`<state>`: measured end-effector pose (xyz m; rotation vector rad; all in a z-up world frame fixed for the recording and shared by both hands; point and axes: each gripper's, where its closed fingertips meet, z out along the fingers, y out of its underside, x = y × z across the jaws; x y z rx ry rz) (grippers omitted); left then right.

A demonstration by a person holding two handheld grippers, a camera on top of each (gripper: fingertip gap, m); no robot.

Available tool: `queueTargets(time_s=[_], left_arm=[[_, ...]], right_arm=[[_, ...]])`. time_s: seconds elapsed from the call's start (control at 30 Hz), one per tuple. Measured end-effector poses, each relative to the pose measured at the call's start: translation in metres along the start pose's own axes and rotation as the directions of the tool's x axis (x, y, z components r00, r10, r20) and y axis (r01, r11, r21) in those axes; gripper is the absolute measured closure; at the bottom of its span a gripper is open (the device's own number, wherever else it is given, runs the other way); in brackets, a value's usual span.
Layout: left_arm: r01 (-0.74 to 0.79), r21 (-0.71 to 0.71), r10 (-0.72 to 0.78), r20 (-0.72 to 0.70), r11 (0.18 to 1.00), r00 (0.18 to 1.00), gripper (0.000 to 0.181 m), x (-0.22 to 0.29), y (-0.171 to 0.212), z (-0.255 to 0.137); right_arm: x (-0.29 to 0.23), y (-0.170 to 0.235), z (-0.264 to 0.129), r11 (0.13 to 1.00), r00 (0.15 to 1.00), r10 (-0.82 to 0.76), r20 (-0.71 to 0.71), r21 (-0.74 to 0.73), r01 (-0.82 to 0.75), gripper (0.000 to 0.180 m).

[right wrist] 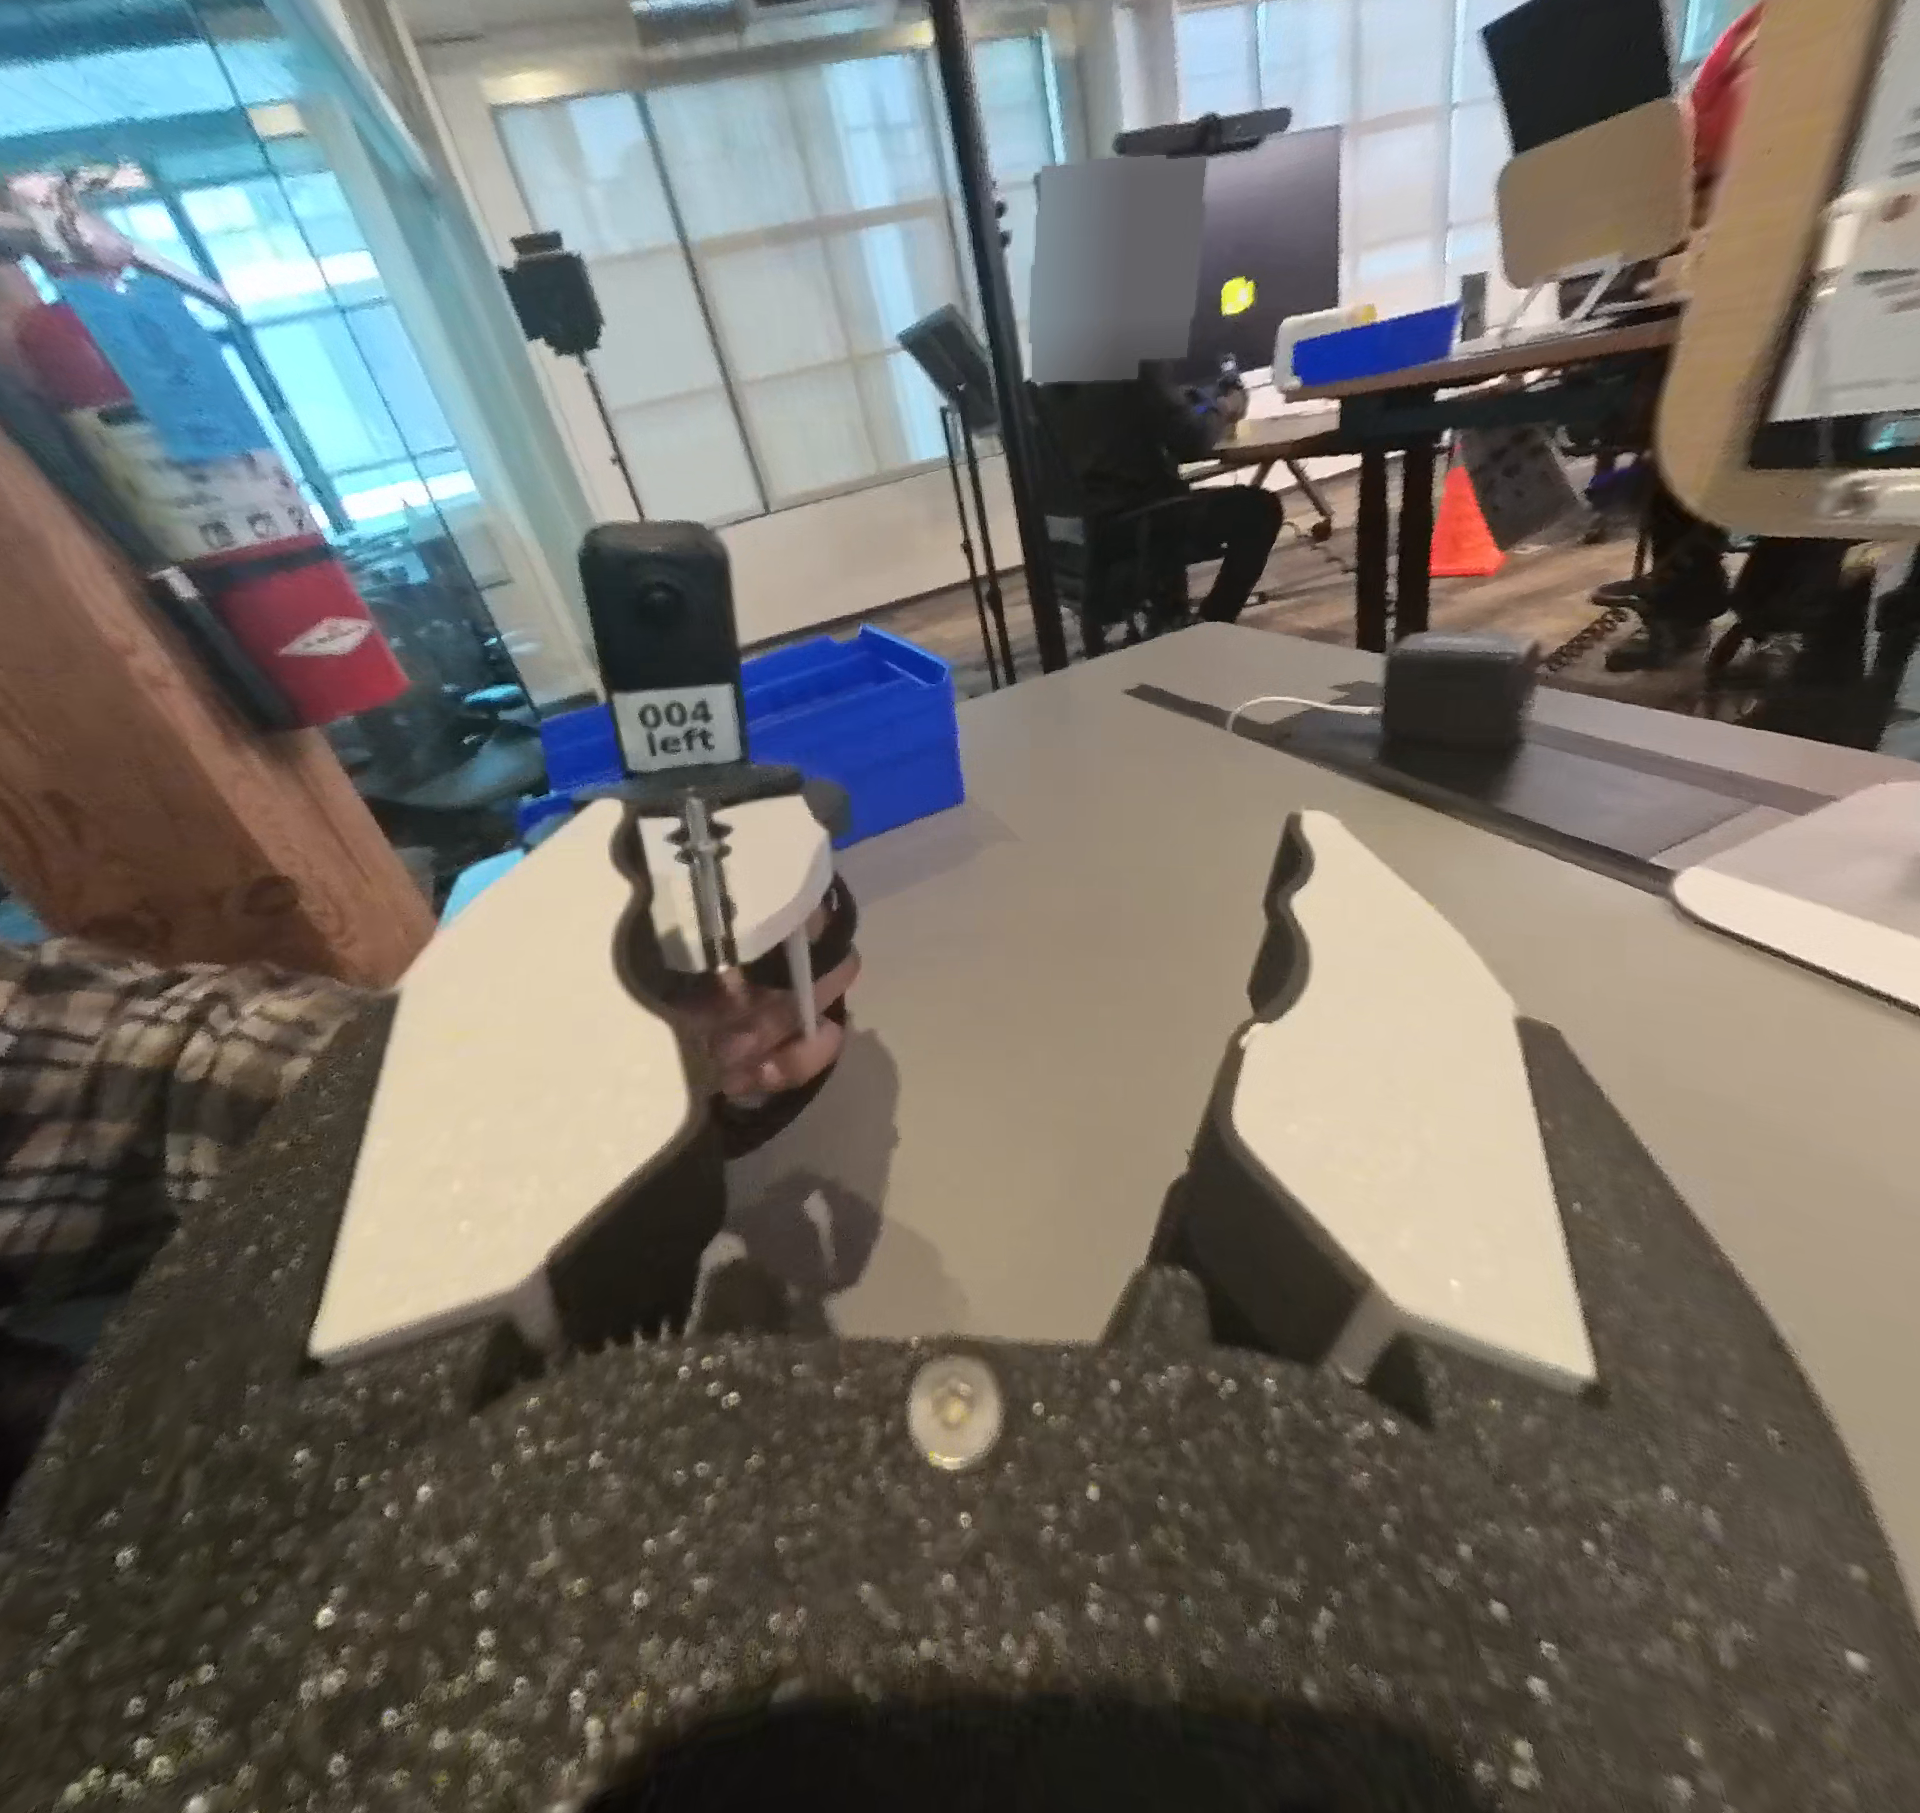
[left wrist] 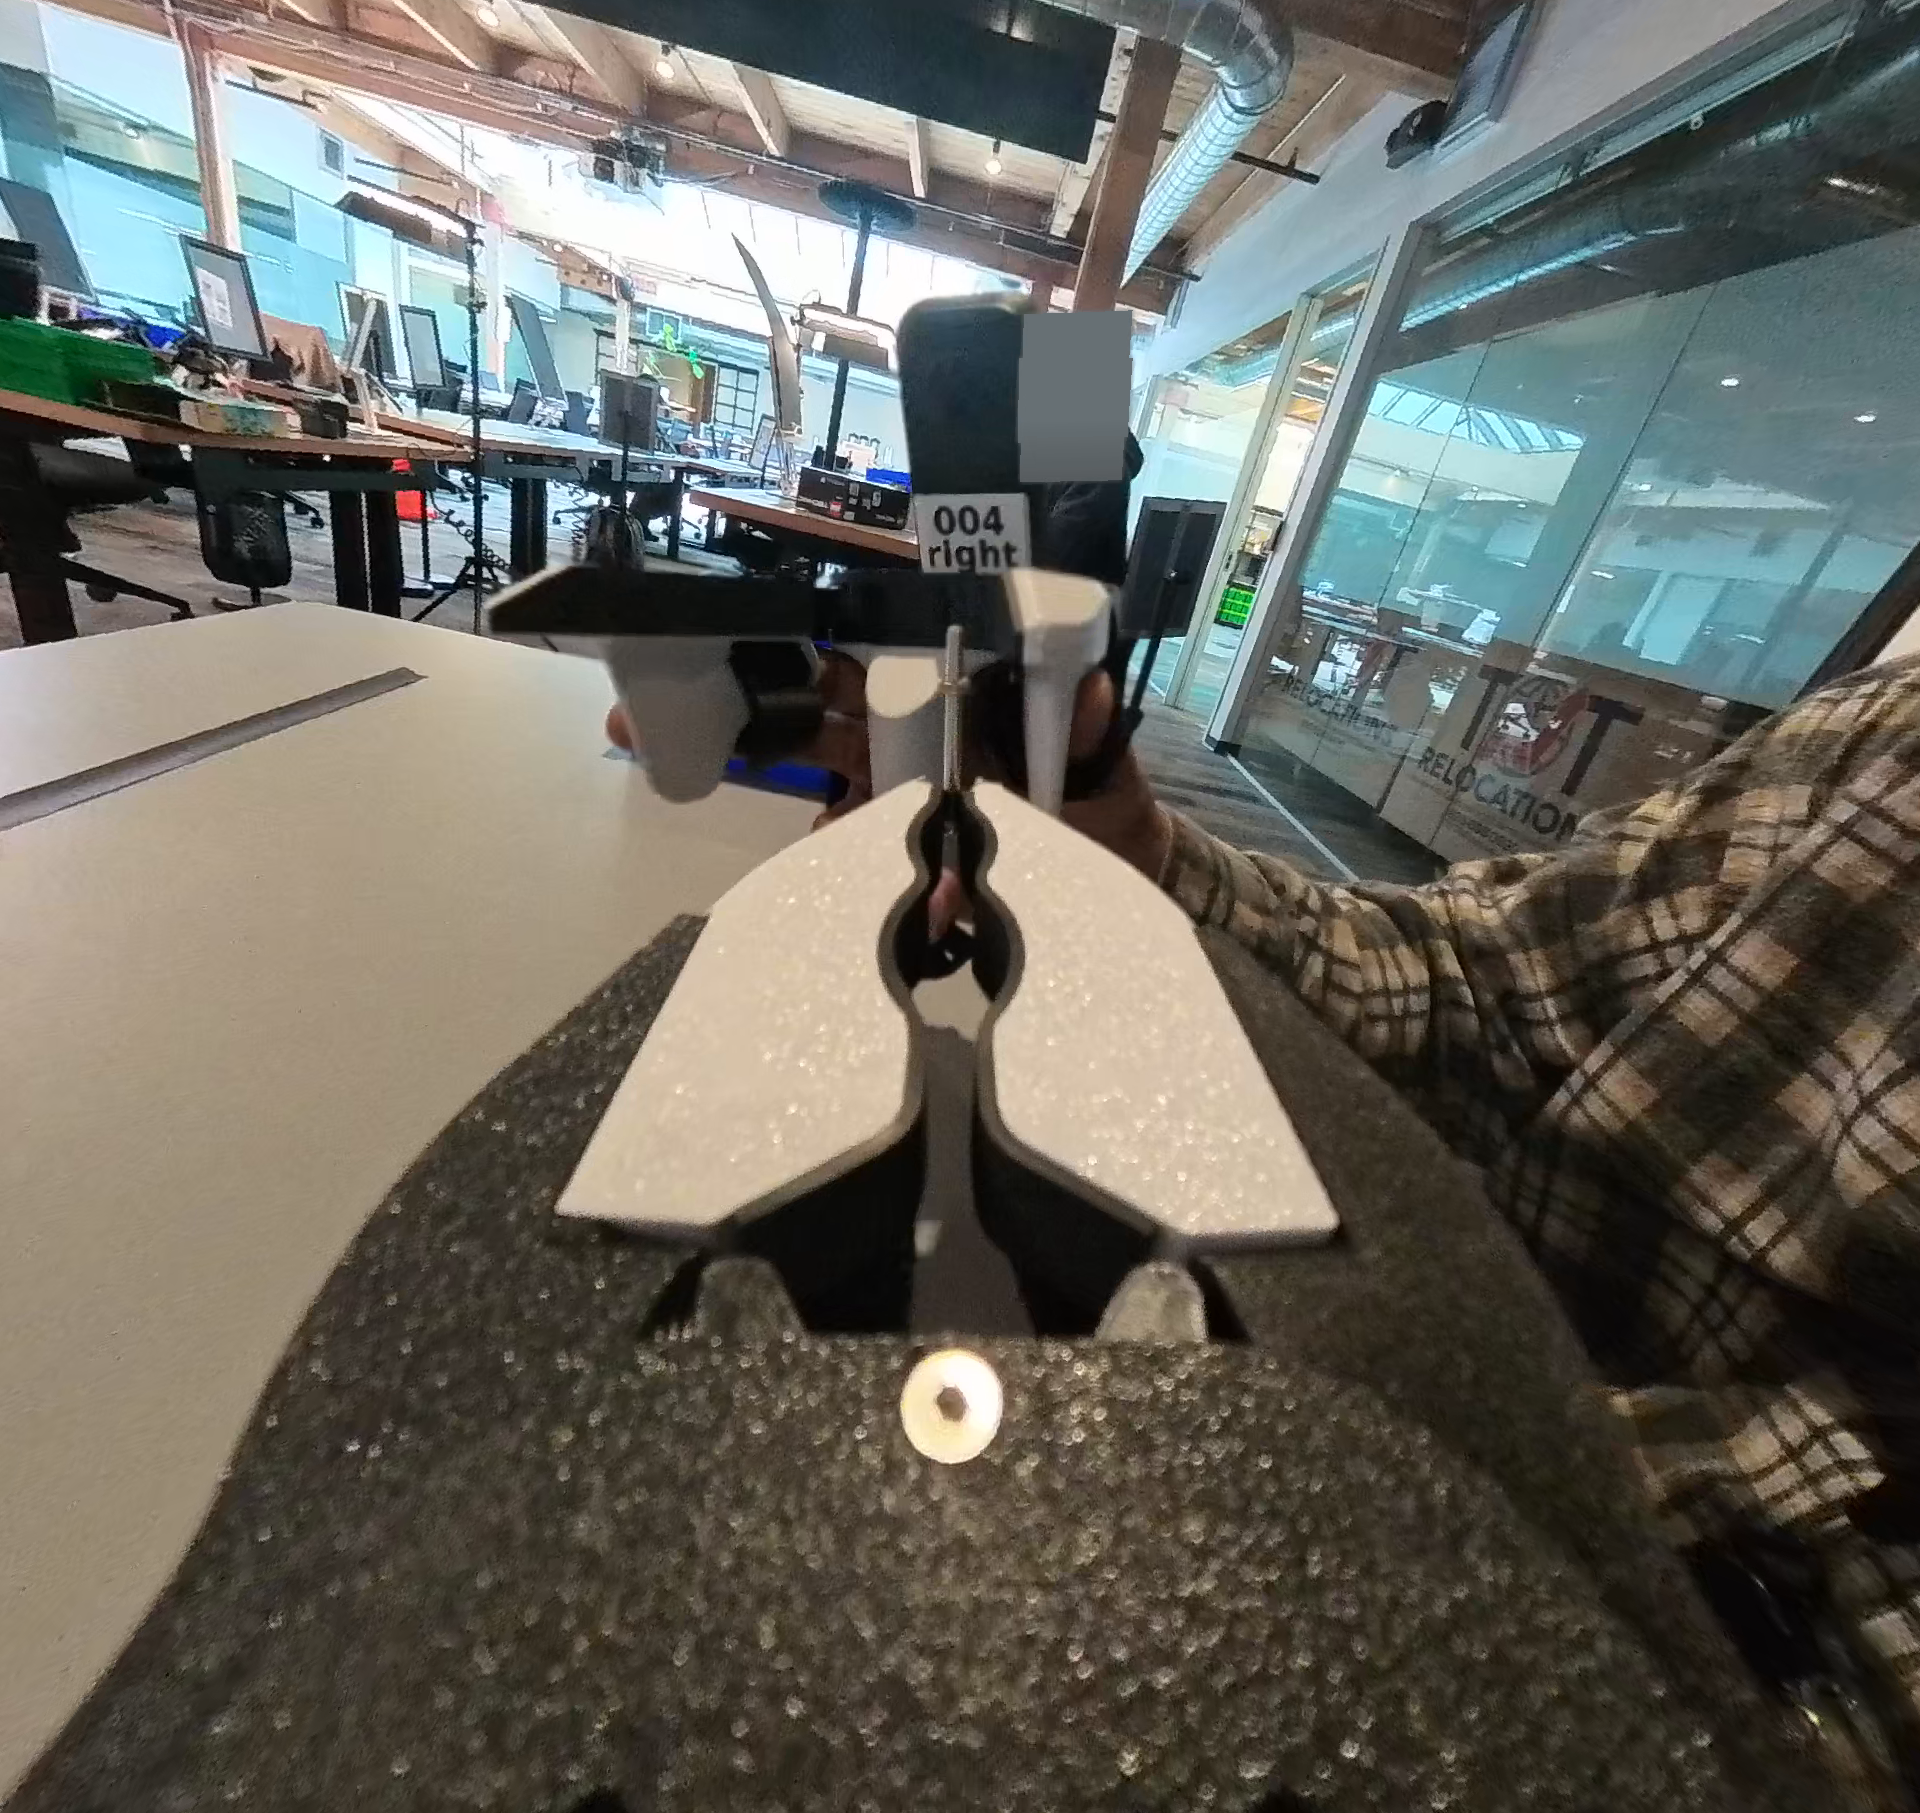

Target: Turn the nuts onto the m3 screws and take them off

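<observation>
Left wrist view: the left gripper [left wrist: 951, 818] has its white fingers pinched together on the lower end of a thin m3 screw [left wrist: 953, 714], which stands upright above a grey table [left wrist: 260, 880]. A small nut [left wrist: 952, 689] sits partway up the threads. Facing it, the right gripper [left wrist: 961, 724] is spread wide — its fingers either side of the screw, apart from it. A plaid sleeve [left wrist: 1558, 984] enters from the right.

Right wrist view: a blue bin [right wrist: 862, 714] sits far left — beyond the table's edge.

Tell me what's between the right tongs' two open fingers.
Nothing is gripped. In the right wrist view the right tongs gape over bare grey table. The screw with its nut sits off to the side, held by the left tongs.
</observation>
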<state>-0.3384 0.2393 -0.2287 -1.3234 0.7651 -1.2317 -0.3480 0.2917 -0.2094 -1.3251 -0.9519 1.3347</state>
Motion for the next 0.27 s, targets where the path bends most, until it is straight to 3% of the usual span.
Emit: queueTargets(time_s=[0.17, 0.27], left_arm=[[-0.014, 0.000, 0.014, -0.005, 1.000, 1.000, 0.179, 0.002, -0.001, 0.000], [-0.011, 0.001, 0.011, -0.005, 1.000, 1.000, 0.179, 0.002, -0.001, 0.000]], right_arm=[[0.014, 0.006, -0.006, 1.000, 0.998, 0.002, -0.062, -0.031, -0.004, 0.069], [0.007, 0.000, -0.006, 0.998, 0.999, 0.053, -0.005, 0.017, -0.053, 0.068]])
